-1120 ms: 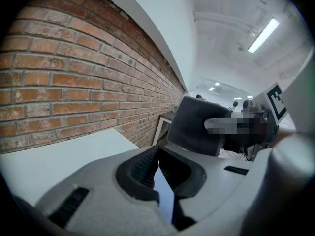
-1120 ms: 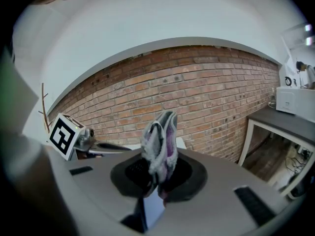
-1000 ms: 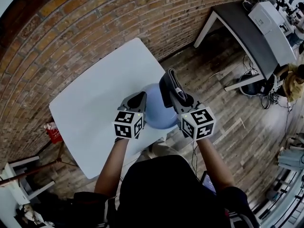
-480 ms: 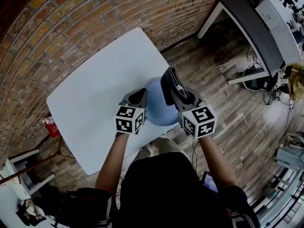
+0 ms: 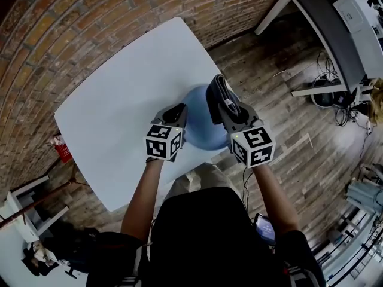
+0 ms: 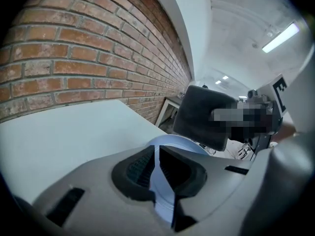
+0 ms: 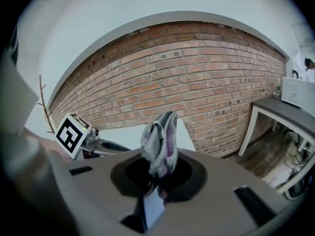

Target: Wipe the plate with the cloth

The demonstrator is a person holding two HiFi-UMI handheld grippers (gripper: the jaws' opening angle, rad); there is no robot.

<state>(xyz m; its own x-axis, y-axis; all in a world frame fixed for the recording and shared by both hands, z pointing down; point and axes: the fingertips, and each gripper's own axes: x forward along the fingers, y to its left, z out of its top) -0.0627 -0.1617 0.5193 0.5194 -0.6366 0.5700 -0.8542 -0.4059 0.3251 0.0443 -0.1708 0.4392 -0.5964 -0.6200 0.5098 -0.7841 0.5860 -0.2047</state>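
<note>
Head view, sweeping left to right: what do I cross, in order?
Small red object on the floor → white rectangular table → left gripper → round pale blue plate → right gripper holding the folded grey cloth → dark grey desk.

You had the white table [image 5: 119, 118] at the frame's centre-left, set on the wooden floor [image 5: 269, 118] beside the brick wall [image 5: 90, 34]. The blue plate [image 5: 197, 115] overlapped its lower-right edge; whether it rested there was unclear.
</note>
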